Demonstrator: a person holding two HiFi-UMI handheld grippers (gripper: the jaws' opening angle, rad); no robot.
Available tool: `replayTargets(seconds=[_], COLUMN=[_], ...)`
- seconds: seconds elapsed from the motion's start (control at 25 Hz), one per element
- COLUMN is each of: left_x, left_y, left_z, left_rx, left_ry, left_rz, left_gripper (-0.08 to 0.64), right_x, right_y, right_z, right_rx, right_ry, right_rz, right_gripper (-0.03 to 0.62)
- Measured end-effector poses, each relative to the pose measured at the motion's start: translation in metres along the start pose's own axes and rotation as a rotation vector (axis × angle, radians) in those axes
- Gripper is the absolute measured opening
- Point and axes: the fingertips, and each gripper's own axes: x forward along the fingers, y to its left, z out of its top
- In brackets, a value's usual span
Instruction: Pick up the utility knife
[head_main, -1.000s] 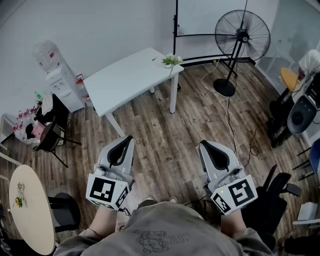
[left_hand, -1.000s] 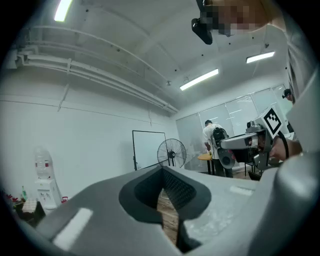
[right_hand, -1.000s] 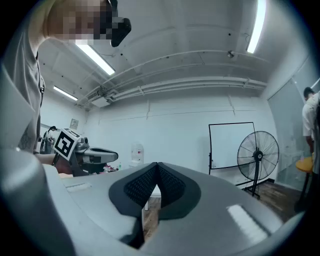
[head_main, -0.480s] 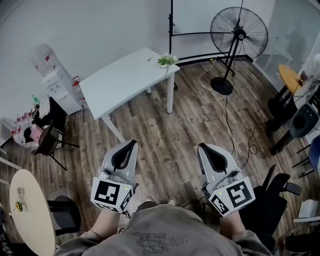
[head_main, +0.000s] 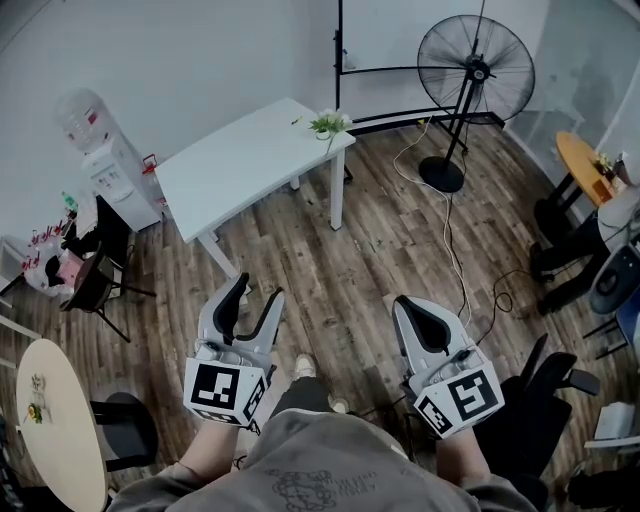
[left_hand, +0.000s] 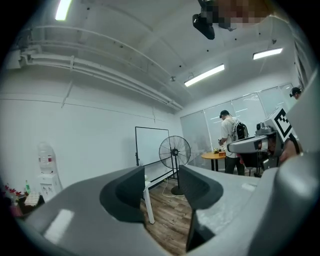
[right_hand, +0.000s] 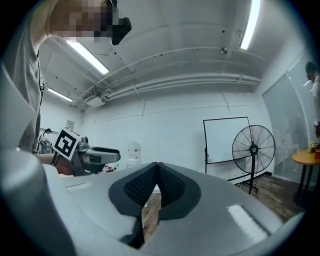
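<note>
So the person is standing mid-room, left gripper (head_main: 254, 298) gaping with nothing in it, right gripper (head_main: 407, 306) pinching closed on nothing. I'm not spotting the knife anywhere. Guessing it's light, stiff and slick, so I'd be grabbing the handle, away from the blade.

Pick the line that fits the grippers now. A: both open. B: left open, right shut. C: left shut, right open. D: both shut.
B: the left gripper has its jaws apart with nothing between them; the right gripper has its jaws together, empty.
</note>
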Motion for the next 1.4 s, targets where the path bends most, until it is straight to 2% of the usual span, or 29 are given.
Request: replayTargets(seconds=[0.36, 0.68, 1.4], left_x=[0.047, 0.121, 0.305], left_y=[0.016, 0.054, 0.226], left_z=[-0.008, -0.014, -0.012], left_rx=[0.006, 0.011, 0.03], left_ry=[0.004, 0.019, 0.032], left_rz=[-0.022, -0.032, -0.054], left_gripper=[0.213, 0.213, 0.213], right_x=[0.029, 0.097, 0.337], right_y=[-0.03, -0.076, -0.145], right_z=[-0.016, -0.02, -0.001], right_rx=[-0.006, -0.006, -0.027], right_ry=[0.04, 0.076, 0.124], right_rz=[-0.033, -0.054, -0.05], right_gripper=[0.028, 0.029, 0.029])
